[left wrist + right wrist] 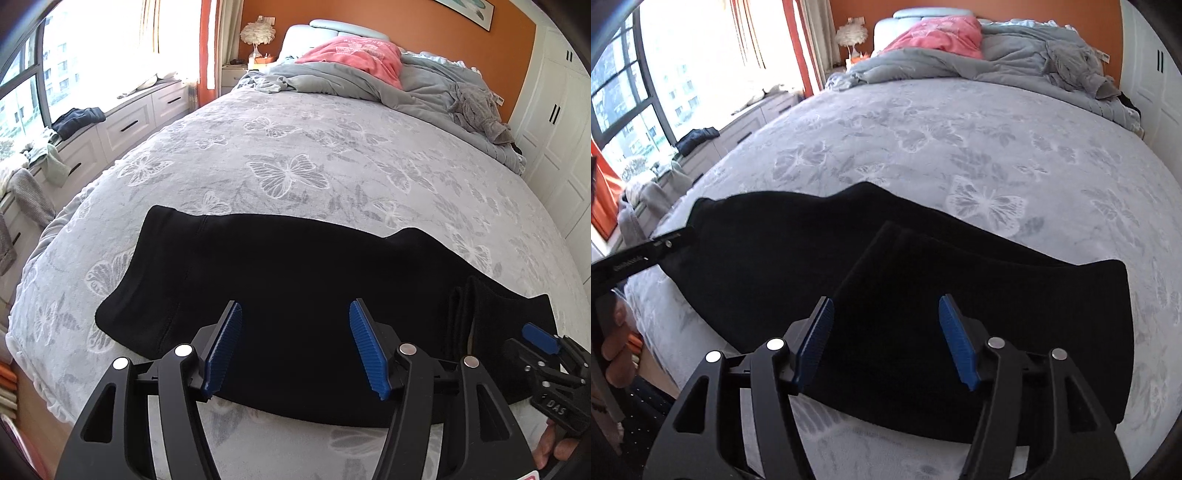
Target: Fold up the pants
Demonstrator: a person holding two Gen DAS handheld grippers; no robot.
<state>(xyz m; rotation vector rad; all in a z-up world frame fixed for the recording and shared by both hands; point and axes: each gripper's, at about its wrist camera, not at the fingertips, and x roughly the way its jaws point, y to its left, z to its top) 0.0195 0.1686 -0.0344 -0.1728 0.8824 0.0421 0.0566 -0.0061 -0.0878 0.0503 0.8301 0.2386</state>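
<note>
2 folded layers on pants point(923, 295), perhaps, right-wrist only.

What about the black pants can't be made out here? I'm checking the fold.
- Pants, left wrist view: near edge hidden behind the left gripper.
- Right wrist view: near edge hidden behind the right gripper.
- Both views: uniformly dark cloth hides layers and seams.

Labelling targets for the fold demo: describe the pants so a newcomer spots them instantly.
Start from the big bed with the grey butterfly-print cover. Near its front edge, the pants lie flat across it, under both open grippers. They are the only solid black piece there; the pink and grey bedding is heaped far back by the headboard.
</note>
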